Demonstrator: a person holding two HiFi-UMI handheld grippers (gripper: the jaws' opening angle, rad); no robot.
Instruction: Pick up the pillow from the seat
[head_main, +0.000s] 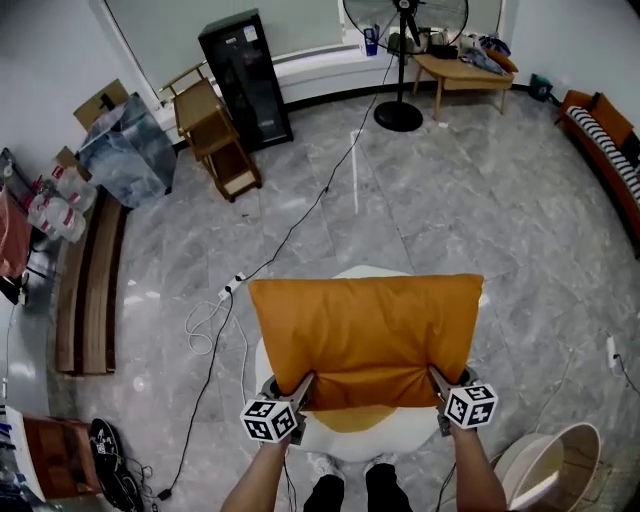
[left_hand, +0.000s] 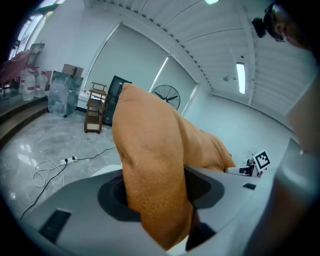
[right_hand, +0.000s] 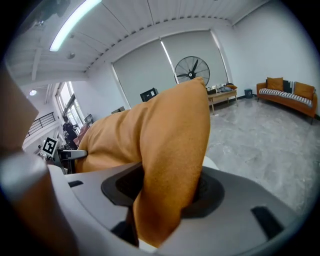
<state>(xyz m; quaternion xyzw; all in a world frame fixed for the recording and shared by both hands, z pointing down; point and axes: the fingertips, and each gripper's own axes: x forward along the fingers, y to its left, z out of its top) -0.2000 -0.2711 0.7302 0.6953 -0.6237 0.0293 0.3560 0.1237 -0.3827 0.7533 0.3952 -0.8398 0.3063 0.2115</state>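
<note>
The left gripper (head_main: 300, 388), low and left of centre in the head view, is clamped on the near left corner of the pillow (head_main: 365, 335). In its own view, orange fabric bunches thick between the jaws, which stand partway apart only because of the stuffing they squeeze. The pillow lies spread flat between the two grippers in the middle of the frame, over the white seat (head_main: 360, 440). It looks lifted clear, though the head view cannot settle whether its far edge still touches. A grip at each near corner probably keeps this wide, soft thing level and stops it folding or swinging. The right gripper (head_main: 441, 385), low and right of centre, pinches the near right corner the same way, with fabric filling its jaws. The pick-up seems all but done. As for containers, at upper left a clear bag (head_main: 125, 150) holds something too hazy to name, with a cardboard box (head_main: 100, 100) behind it. Right of these, a wooden cart (head_main: 215, 140) has shelves that look bare. Next to it stands a black cabinet (head_main: 245, 75) whose inside is too dark to read. At lower right a round white tub (head_main: 555, 465) is cut by the frame edge, with nothing clear inside.
</note>
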